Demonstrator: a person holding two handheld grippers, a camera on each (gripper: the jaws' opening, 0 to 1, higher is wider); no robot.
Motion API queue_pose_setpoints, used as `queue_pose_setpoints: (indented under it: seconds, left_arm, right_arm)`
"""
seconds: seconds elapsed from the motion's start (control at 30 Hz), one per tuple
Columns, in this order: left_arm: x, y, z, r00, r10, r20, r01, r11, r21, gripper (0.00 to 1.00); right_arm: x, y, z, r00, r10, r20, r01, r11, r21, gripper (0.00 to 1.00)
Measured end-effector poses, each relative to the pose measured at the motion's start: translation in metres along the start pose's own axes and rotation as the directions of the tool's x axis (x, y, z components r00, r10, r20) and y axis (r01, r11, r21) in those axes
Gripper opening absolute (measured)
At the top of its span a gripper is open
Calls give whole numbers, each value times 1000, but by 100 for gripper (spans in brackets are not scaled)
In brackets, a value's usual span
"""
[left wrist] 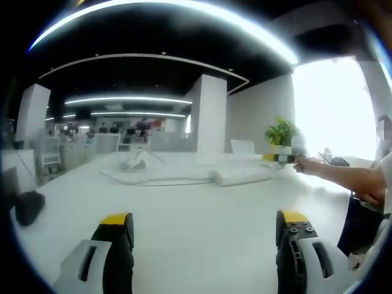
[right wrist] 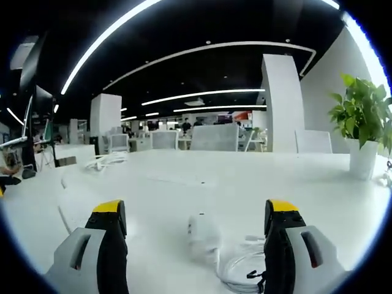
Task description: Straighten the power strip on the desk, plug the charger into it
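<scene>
A white power strip [left wrist: 240,176] lies flat at mid-bench with its cord [left wrist: 156,180] trailing away, while the white charger [right wrist: 204,234] and its coiled cable [right wrist: 244,267] rest between the 2 spread jaws of the right claw [right wrist: 195,215]. The left claw [left wrist: 205,223] hovers open and empty over the white bench [left wrist: 184,226], and a potted plant [right wrist: 362,125] stands near the far edge.
</scene>
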State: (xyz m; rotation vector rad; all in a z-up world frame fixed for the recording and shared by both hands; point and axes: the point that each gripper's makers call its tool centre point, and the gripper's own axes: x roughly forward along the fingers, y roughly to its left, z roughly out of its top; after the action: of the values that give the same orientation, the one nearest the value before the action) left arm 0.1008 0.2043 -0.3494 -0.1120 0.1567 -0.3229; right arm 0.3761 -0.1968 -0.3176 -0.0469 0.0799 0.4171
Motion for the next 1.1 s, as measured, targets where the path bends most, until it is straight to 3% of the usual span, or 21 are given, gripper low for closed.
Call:
queue_pose_setpoints:
  seconds: [0.37, 1.1]
  left_arm:
    - [-3, 4, 0, 1000, 9, 0, -9, 1000, -2, 99]
    - [-4, 5, 1, 1000, 10, 1, -10, 1000, -6, 99]
  right_arm:
    - [10, -8, -14, 999, -4, -36, 4, 1000, -3, 88]
    - [9, 0, -23, 998, -3, -68, 1, 1000, -29, 61]
